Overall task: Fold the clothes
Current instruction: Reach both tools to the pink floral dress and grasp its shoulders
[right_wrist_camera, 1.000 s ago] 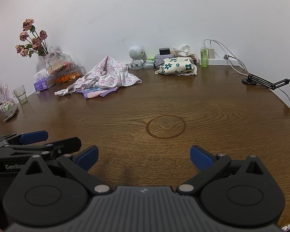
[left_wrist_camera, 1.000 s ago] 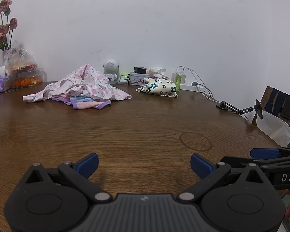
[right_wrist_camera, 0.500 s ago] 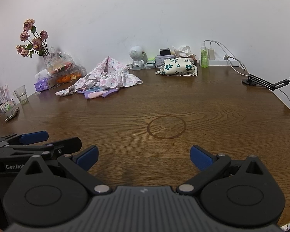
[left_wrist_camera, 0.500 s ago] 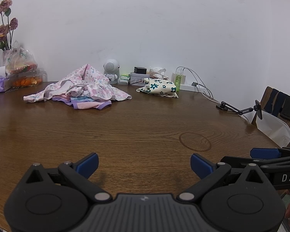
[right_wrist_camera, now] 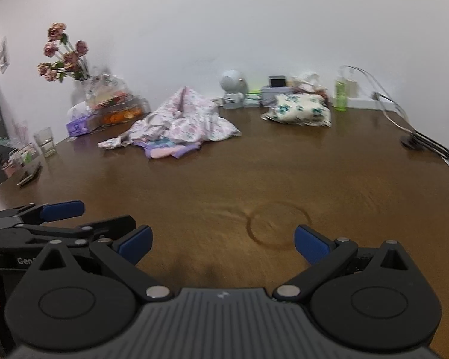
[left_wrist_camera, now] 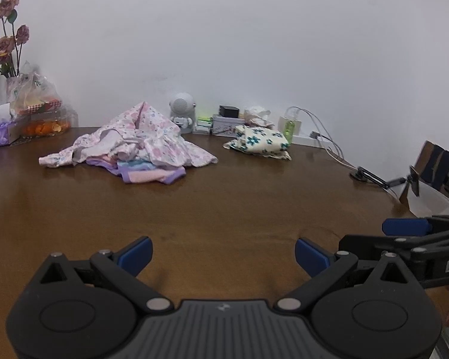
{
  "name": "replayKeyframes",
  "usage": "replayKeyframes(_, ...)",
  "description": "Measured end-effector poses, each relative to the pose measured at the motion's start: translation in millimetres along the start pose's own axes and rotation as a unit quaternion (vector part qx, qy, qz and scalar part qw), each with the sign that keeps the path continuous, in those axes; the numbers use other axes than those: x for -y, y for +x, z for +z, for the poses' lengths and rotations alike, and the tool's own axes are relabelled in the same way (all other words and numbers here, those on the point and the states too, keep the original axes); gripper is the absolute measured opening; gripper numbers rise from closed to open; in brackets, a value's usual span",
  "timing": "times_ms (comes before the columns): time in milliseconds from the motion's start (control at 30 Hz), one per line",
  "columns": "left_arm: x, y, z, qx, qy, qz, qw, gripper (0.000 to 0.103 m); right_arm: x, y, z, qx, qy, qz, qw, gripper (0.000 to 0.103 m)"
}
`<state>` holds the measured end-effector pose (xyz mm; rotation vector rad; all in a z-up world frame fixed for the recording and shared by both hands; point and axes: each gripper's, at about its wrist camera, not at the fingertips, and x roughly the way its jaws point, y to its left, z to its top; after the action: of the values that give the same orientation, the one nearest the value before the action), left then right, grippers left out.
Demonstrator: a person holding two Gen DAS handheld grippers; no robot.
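A loose pile of clothes [left_wrist_camera: 134,146], pink floral fabric over purple and pink pieces, lies at the far side of the round wooden table [left_wrist_camera: 224,203]; it also shows in the right wrist view [right_wrist_camera: 179,125]. A folded cream cloth with teal flowers [left_wrist_camera: 260,143] lies to its right near the wall, also in the right wrist view [right_wrist_camera: 299,110]. My left gripper [left_wrist_camera: 223,255] is open and empty, low over the near table. My right gripper [right_wrist_camera: 221,243] is open and empty beside it, near a dark ring mark [right_wrist_camera: 280,224].
Along the wall stand a vase of flowers [right_wrist_camera: 66,59], snack bags and a tissue box [left_wrist_camera: 0,134], a small white robot figure [left_wrist_camera: 182,113], boxes, a green bottle [right_wrist_camera: 341,95] and cables. A glass [right_wrist_camera: 45,142] and a black desk clamp arm [left_wrist_camera: 374,178] sit at the edges.
Both grippers have moved forward over the table toward the clothes pile, which now looks larger. The right wrist view is blurred from motion. Both grippers stay open.
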<state>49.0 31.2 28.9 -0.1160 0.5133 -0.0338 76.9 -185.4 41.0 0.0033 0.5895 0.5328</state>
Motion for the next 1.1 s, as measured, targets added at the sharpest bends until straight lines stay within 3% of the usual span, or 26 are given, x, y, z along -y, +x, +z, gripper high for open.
replayKeyframes(167, -29, 29, 39, 0.001, -0.005, 0.025, 0.9997, 0.102, -5, 27, 43, -0.009, -0.025, 0.029, 0.999, 0.103)
replayKeyframes(333, -75, 67, 80, -0.001, -0.008, 0.074, 0.9972, 0.102, -20, 76, 89, -0.019, -0.080, 0.024, 0.996, 0.103)
replayKeyframes(600, -181, 137, 131, -0.038, -0.025, 0.161, 0.9858, 0.102, -57, 197, 151, -0.049, -0.129, 0.027, 0.990, 0.103)
replayKeyframes(800, -238, 197, 141, -0.067, 0.023, 0.215, 0.9739, 0.099, -101, 298, 191, -0.073, -0.137, 0.032, 0.987, 0.102)
replayKeyframes(900, -254, 227, 136, -0.086, 0.036, 0.211, 0.9731, 0.090, -121, 334, 203, -0.082, -0.127, 0.037, 0.988, 0.095)
replayKeyframes(1033, -266, 250, 130, -0.102, 0.030, 0.208, 0.9723, 0.083, -131, 376, 202, -0.111, -0.101, 0.021, 0.988, 0.071)
replayKeyframes(1100, -271, 256, 130, -0.104, 0.021, 0.211, 0.9717, 0.070, -130, 388, 198, -0.119, -0.085, 0.016, 0.989, 0.055)
